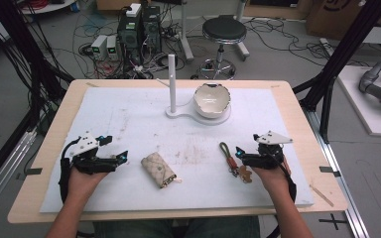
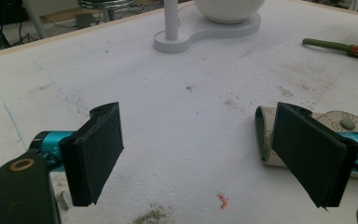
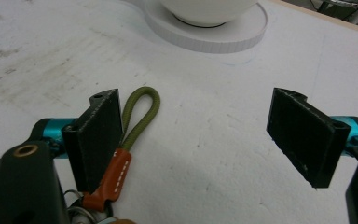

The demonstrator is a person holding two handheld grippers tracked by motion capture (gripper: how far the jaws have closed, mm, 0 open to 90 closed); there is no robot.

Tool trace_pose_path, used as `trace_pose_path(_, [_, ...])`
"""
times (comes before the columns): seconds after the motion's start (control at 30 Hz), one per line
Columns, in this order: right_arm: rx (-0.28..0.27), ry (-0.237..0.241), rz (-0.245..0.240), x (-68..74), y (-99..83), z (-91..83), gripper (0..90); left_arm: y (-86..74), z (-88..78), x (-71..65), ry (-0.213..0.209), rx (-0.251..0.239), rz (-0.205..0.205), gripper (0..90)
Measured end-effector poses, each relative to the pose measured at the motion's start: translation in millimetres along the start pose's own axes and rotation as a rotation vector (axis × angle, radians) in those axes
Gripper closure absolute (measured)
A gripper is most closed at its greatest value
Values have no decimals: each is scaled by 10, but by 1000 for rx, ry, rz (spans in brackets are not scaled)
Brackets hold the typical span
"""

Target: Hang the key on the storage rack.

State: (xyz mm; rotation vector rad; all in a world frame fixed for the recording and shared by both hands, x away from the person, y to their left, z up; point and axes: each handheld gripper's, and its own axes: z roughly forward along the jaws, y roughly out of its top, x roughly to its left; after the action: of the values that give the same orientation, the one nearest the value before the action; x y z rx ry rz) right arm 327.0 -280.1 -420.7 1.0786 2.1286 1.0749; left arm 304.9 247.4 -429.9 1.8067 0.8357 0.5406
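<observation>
A beige patterned key pouch (image 1: 158, 169) lies on the white mat, just right of my left gripper (image 1: 113, 148), which is open with bare mat between its jaws. In the left gripper view the pouch (image 2: 349, 125) peeks out behind the right jaw of that gripper (image 2: 212, 156). A key ring with an olive cord loop and orange leather tab (image 1: 230, 159) lies by my right gripper (image 1: 245, 150), which is open. In the right gripper view the cord loop (image 3: 142, 112) lies outside the left jaw of the gripper (image 3: 200, 140). A white bowl (image 1: 212, 100) sits on a white stand with an upright post (image 1: 171, 84).
The white mat (image 1: 129, 114) covers a wooden table (image 1: 59, 124). Beyond the far edge stand a black stool (image 1: 223, 30), computer boxes and tangled cables on the floor. Black frame posts rise at both sides of the table.
</observation>
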Motion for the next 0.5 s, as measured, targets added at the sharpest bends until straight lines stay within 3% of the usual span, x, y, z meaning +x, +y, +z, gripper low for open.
trace_pose_path(0.23, [26,17,-23,109,20,21,187,-8,-45,30,15,0,-5,168])
trace_pose_path(0.5, [130,55,-67,232,0,143,187,-21,-60,39,17,8,-6,168])
